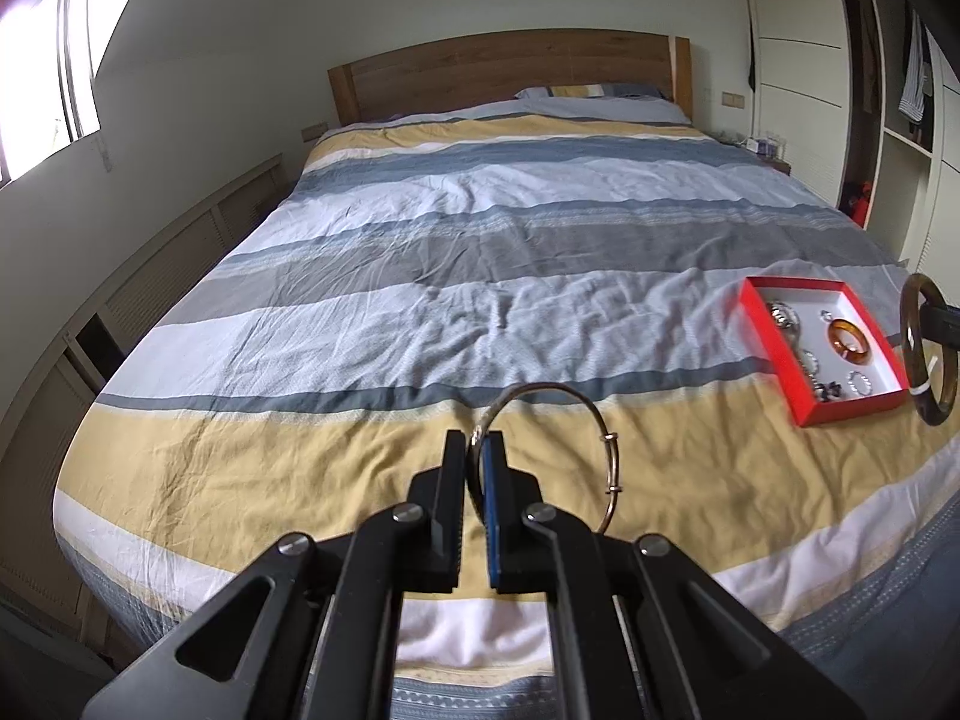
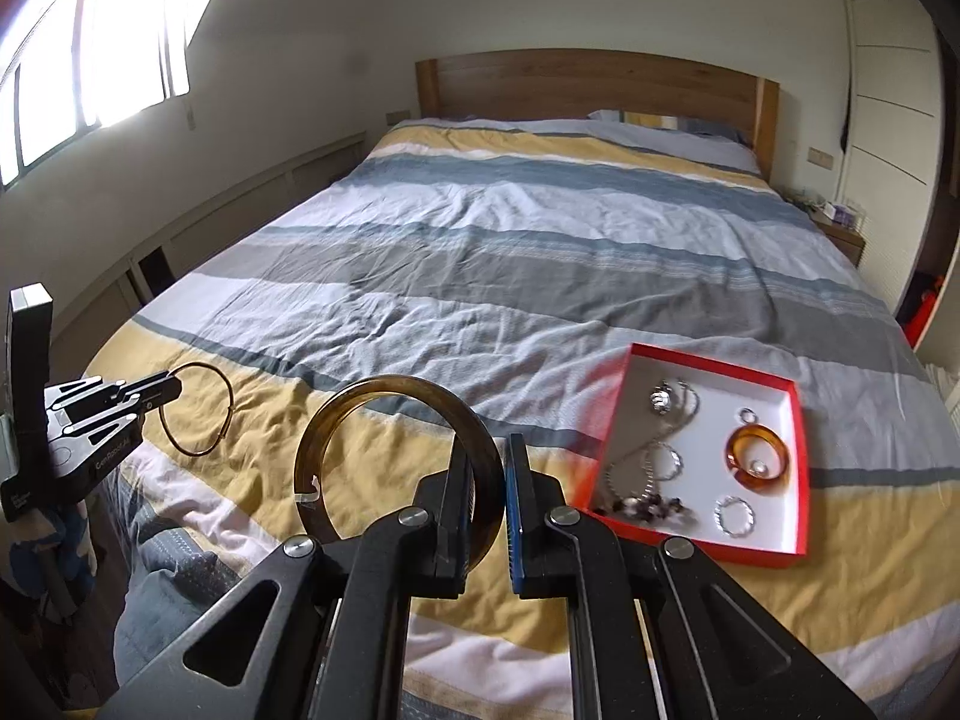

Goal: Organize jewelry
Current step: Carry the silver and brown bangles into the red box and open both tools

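Left gripper [image 1: 480, 441] clamped on a thin silver wire bangle [image 1: 603, 450]; the wire runs between the two pads, jaws nearly together. Most of the hoop sticks out to the right of and beyond the fingertips, held upright above the bed [image 1: 420, 228], not touching the cover. Two small wire wraps sit on the hoop's right side.

Right gripper [image 2: 487, 450] closed on a thick brown translucent bangle [image 2: 360, 402]. Its band passes between the pads, and the rest of the ring stands out to the left of and beyond the jaws, upright and tilted, clear of the bedding. A small clear tag hangs at its lower left edge.

Red box [image 2: 618, 408] with a white inside lies on the striped cover, on the near right part of the bed, right of both grippers. Inside: orange bangle [image 2: 735, 450] at the right, a silver ring [image 2: 735, 516] near it, silver chain pieces [image 2: 663, 459] and dark beads [image 2: 651, 504] toward the left and near side.

From the right wrist view, the left gripper is at the far left, well apart from the box. The two bangles are apart from each other.
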`<state>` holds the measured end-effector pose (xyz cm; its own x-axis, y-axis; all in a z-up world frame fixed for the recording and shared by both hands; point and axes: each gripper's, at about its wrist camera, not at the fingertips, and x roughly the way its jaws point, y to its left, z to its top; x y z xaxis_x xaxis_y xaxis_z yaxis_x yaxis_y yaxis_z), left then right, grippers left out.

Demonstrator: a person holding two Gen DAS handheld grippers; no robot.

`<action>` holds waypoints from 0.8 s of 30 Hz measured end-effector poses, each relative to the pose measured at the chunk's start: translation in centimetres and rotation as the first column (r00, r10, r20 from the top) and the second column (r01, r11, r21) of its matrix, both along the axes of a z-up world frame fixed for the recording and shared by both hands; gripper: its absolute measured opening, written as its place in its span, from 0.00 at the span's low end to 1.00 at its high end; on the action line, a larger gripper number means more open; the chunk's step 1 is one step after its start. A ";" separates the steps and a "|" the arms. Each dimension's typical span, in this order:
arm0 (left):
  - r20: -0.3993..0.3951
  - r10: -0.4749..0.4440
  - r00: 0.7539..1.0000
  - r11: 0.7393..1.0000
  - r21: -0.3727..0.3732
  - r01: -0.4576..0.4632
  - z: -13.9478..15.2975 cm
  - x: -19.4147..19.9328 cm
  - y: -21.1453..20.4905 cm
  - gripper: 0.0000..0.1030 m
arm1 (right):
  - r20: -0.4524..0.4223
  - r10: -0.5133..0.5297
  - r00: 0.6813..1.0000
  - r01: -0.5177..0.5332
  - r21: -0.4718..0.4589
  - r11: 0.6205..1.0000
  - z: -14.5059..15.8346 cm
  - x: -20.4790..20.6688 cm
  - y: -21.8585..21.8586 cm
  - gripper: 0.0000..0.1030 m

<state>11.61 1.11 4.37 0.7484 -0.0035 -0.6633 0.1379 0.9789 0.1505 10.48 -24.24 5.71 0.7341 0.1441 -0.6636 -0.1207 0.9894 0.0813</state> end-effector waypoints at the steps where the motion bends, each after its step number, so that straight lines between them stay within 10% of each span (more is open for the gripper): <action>1: 0.003 -0.007 1.000 1.000 -0.003 0.007 0.2 -0.2 -0.4 0.04 | 0.007 -0.013 1.000 0.013 0.003 1.000 0.3 -0.4 -0.7 0.09; 24: -0.107 -0.356 0.928 0.934 -0.021 0.356 -2.7 7.9 -23.3 0.05 | -0.084 -0.269 0.960 0.272 0.027 0.962 -5.4 4.4 -19.2 0.10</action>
<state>19.49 -22.15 1.64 0.6223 -0.2573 -0.7393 0.4924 0.8629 0.1142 14.84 -43.43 0.34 0.6946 -0.0261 -0.7189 0.1590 0.9802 0.1180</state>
